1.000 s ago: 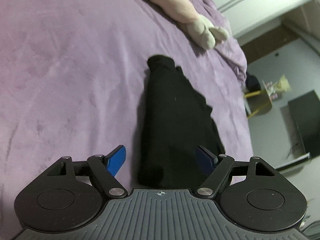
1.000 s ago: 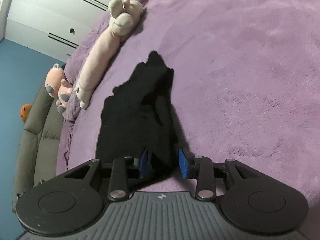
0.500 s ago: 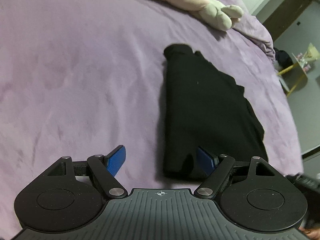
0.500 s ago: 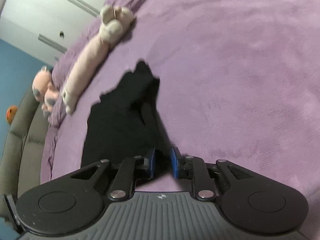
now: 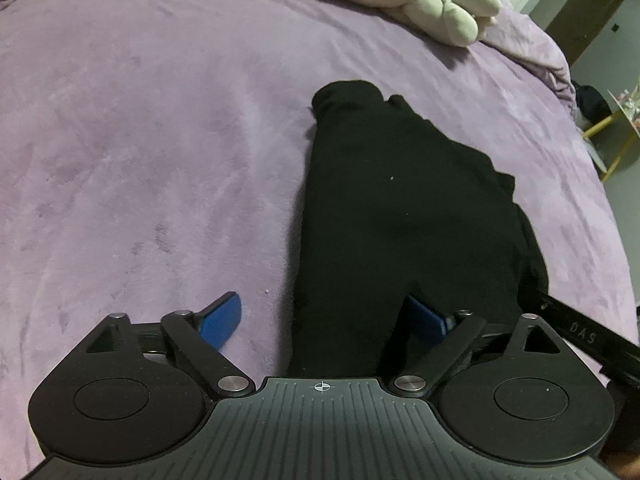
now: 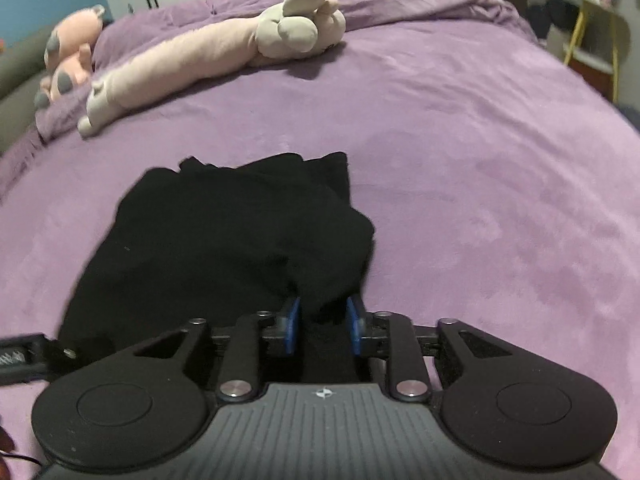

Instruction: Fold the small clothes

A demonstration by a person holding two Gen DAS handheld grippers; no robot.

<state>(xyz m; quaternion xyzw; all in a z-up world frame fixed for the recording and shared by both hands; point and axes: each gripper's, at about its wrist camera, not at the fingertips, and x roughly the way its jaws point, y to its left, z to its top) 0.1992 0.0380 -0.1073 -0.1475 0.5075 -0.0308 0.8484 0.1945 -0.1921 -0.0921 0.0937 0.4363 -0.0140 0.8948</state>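
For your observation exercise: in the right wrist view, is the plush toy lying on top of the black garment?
No: the plush toy lies apart from the black garment.

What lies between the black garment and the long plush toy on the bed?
Nothing: only bare purple bedspread separates the black garment from the long plush toy, clearest in the right wrist view.

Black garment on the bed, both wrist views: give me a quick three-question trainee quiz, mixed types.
1. True or false: the left gripper is clamped on the black garment.
2. Which gripper has cloth between its pads? A) left B) right C) neither
3. Fill in: the garment lies on a ____ blanket, with a long plush toy farther back.

Key
1. False: its jaws are opening wide, one pad over the blanket, one over the garment's edge.
2. B: a bunched fold sits between the right gripper pads, though its jaws are opening slightly.
3. Purple.
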